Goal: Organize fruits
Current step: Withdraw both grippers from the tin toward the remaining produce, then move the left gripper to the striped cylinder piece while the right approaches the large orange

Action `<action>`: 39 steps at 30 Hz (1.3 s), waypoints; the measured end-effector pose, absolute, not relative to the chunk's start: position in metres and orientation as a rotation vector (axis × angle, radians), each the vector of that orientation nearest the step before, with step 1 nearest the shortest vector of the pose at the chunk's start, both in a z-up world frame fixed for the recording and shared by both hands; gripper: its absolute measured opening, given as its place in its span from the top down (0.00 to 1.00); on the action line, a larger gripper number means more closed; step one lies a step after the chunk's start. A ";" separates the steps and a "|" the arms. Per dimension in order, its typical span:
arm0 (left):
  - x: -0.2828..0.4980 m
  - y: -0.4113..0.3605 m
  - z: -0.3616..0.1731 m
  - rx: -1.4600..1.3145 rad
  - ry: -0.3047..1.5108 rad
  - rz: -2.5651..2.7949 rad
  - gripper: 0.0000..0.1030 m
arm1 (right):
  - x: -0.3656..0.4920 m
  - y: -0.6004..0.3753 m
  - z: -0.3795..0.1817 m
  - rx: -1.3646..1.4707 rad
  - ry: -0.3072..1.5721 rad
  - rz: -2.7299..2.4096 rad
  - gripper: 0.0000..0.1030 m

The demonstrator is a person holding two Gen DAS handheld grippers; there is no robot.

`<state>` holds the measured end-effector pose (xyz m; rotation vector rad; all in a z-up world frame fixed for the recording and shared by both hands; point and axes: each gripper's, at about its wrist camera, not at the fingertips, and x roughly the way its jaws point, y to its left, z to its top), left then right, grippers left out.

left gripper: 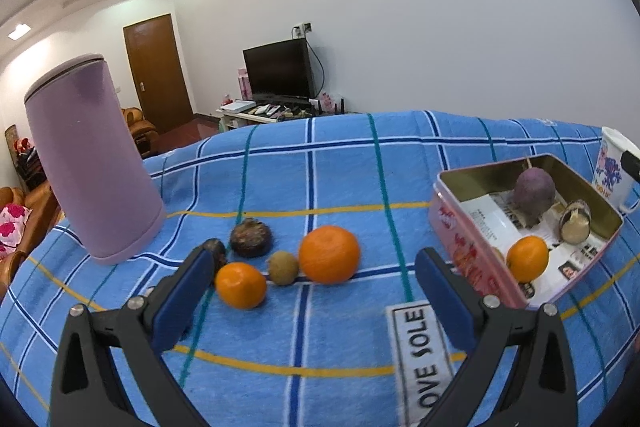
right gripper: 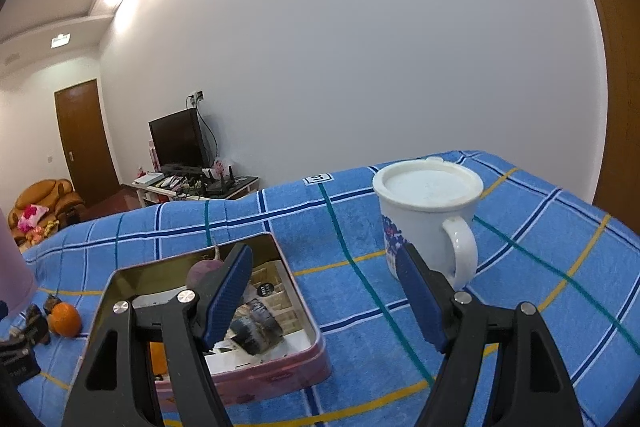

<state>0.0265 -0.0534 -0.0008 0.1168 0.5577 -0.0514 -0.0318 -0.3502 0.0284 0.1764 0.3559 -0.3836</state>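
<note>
In the left wrist view my left gripper (left gripper: 316, 267) is open and empty above the blue checked cloth. Ahead of it lie a large orange (left gripper: 329, 253), a small orange (left gripper: 241, 285), a small brown fruit (left gripper: 283, 267) and a dark mangosteen (left gripper: 251, 237). The pink tin (left gripper: 452, 227) at right holds a purple fruit (left gripper: 534, 193), an orange (left gripper: 527, 258) and a cut fruit (left gripper: 576, 225). In the right wrist view my right gripper (right gripper: 324, 267) is open and empty, over the tin's (right gripper: 308, 311) right edge.
A tall purple canister (left gripper: 94, 171) stands left of the fruits. A white lidded mug (right gripper: 430, 215) stands right of the tin, just beyond my right finger. A white label reading "LOVE SOLE" (left gripper: 424, 351) lies on the cloth (left gripper: 340, 171).
</note>
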 end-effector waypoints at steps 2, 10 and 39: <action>0.026 -0.047 -0.001 0.120 0.564 -0.057 0.00 | -0.031 -0.347 0.028 0.199 0.366 -0.369 0.27; 0.031 0.002 0.005 0.090 0.578 -0.054 0.00 | -0.028 -0.299 0.033 0.131 0.395 -0.278 0.27; 0.058 0.146 -0.001 -0.030 0.652 -0.016 0.00 | 0.048 -0.095 -0.008 -0.104 0.659 0.081 0.34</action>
